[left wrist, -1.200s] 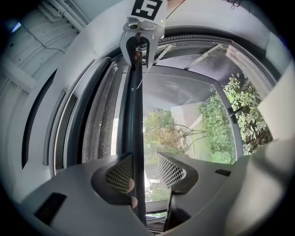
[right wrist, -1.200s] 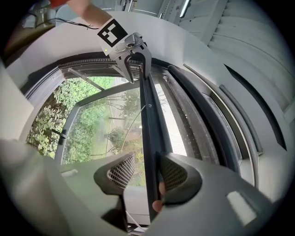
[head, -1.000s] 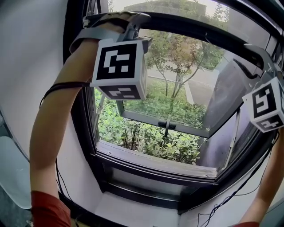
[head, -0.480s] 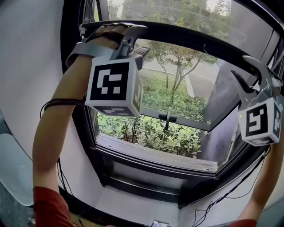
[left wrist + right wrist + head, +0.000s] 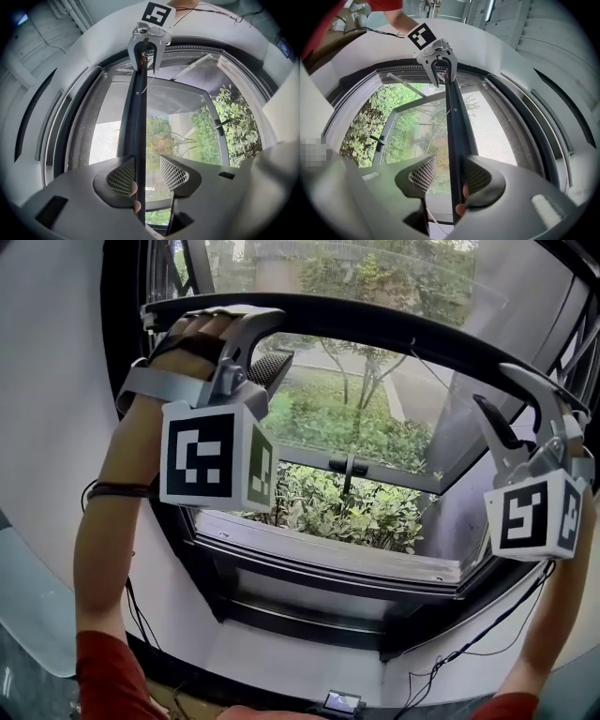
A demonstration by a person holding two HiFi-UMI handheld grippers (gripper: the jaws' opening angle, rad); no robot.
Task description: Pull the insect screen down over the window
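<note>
Insect screen bar [image 5: 375, 324] arcs across the upper frame. Left hand-held gripper [image 5: 147, 165] straddles it, jaws spread; right hand-held gripper [image 5: 449, 163] too, jaws just opening wider.

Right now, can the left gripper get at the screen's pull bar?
Probably yes: the pull bar runs between the left gripper's open jaws, against one pad, with nothing in the way.
</note>
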